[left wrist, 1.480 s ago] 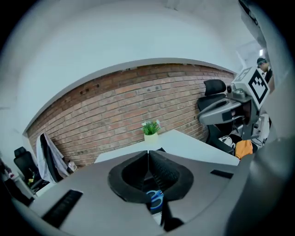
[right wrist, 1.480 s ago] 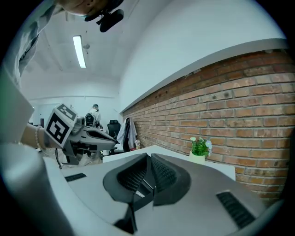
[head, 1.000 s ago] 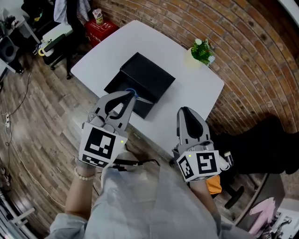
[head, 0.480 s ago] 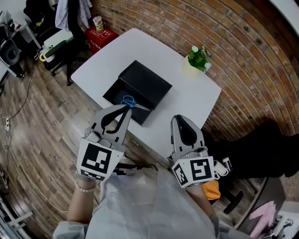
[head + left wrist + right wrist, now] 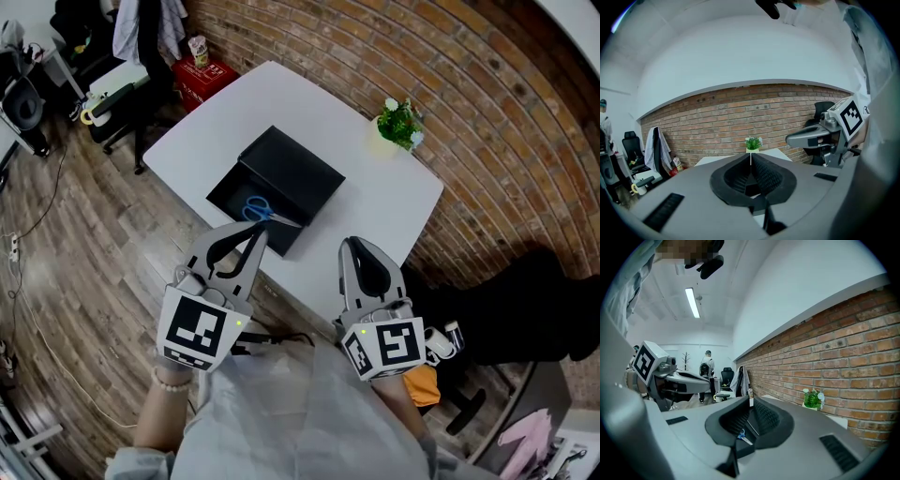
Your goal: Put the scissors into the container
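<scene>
Scissors [image 5: 255,207] lie inside the black container [image 5: 302,173], just ahead of the tips of my left tongs [image 5: 260,231]. Only the blue handles show plainly; the blades are hard to make out. Both my left tongs and my right tongs [image 5: 352,247] have their jaws pressed together on nothing.

Illumination is bright and even, from overhead. A ceiling strip light [image 5: 692,302] shows as a blown-out bar in the right gripper view. The white table [image 5: 375,197] verges on glare, while the black container [image 5: 300,173] holds little detail. Shadows are soft. All views show heavy fisheye bending and dark vignetted corners. Close to the lens, the left gripper [image 5: 751,158] and right gripper [image 5: 750,401] render slightly soft.
</scene>
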A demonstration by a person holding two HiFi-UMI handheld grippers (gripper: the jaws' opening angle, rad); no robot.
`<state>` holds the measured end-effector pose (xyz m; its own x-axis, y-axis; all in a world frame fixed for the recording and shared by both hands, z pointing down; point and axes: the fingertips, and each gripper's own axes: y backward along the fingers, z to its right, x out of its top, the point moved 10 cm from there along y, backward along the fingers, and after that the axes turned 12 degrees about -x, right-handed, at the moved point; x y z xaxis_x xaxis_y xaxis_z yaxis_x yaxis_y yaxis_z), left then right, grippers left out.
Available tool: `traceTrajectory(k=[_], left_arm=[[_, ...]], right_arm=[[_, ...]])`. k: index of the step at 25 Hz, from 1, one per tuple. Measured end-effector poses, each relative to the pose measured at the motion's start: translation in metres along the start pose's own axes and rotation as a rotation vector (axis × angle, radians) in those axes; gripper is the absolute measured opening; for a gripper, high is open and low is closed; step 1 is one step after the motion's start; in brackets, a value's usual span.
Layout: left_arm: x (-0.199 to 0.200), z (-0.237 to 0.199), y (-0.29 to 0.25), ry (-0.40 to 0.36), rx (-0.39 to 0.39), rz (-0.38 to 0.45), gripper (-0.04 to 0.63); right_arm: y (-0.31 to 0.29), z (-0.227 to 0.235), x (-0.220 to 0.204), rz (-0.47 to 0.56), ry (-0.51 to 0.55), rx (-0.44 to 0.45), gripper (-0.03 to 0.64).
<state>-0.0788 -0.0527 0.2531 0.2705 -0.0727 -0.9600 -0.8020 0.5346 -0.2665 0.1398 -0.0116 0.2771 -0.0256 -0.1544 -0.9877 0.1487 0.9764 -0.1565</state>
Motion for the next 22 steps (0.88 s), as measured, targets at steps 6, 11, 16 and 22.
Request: traceTrajectory(k=[6, 11, 16, 22], left_arm=[[-0.0024, -0.0018, -0.0004, -0.005, 0.000, -0.013, 0.021], [-0.0023, -0.0056, 0.0005, -0.011, 0.006, -0.008, 0.020], [-0.0021, -0.0038, 0.0008, -0.015, -0.003, -0.001, 0.020], [-0.0051, -0.0020, 0.0032, -0.012, -0.015, -0.003, 0.018]], right_arm=[[-0.0020, 0.0004, 0.0005, -0.001, 0.004, -0.012, 0.055], [-0.0033, -0.0020, 0.0005, -0.003, 0.005, -0.015, 0.055], [-0.0022, -0.0025, -0.0006, -0.006, 0.001, -0.018, 0.055], [-0.0015, -0.0065, -0.0012, -0.011, 0.008, -0.010, 0.055]])
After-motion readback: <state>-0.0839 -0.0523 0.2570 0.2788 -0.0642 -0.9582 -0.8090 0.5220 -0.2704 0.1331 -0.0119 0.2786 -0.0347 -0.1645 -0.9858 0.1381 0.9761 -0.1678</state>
